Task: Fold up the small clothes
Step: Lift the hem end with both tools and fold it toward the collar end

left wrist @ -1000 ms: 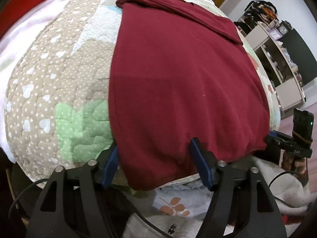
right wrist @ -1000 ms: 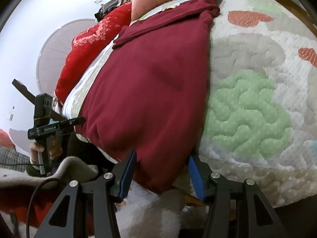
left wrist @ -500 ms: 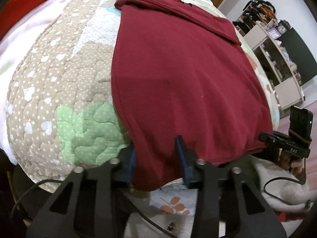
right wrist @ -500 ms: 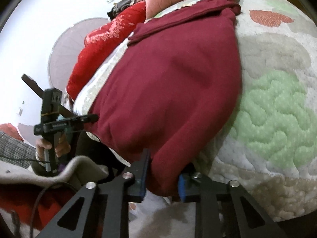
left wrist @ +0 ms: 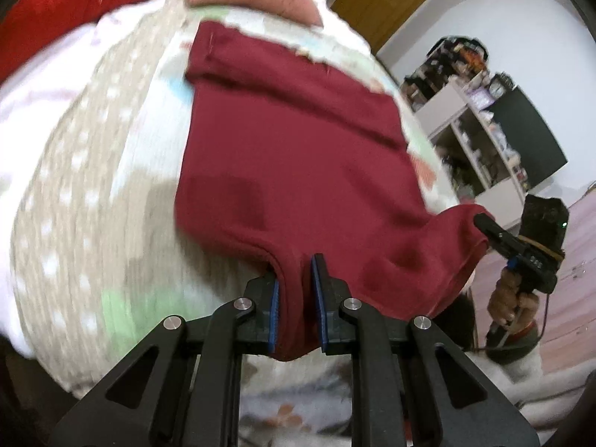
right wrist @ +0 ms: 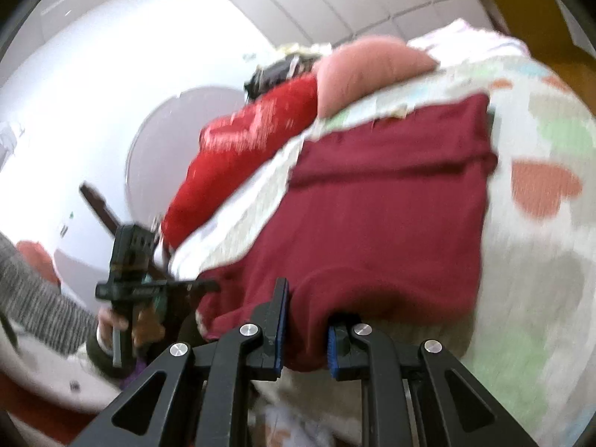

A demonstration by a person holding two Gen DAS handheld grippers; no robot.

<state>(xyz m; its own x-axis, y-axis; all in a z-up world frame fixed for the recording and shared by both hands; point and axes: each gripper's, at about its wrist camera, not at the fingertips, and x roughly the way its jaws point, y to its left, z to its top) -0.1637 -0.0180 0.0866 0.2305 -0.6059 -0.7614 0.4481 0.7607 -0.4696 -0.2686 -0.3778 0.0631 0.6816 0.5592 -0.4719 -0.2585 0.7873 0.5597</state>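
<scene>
one maroon garment lies lengthwise away along the quilt; two grippers, left and right, closing, pinch its near hem

A quilted bed fills the frame's middle, a white shelf unit and wooden door stand upper right, and white walls show upper left.

My right gripper is closing on the near hem of the dark red garment spread on the quilt; my left gripper pinches its other corner.
</scene>
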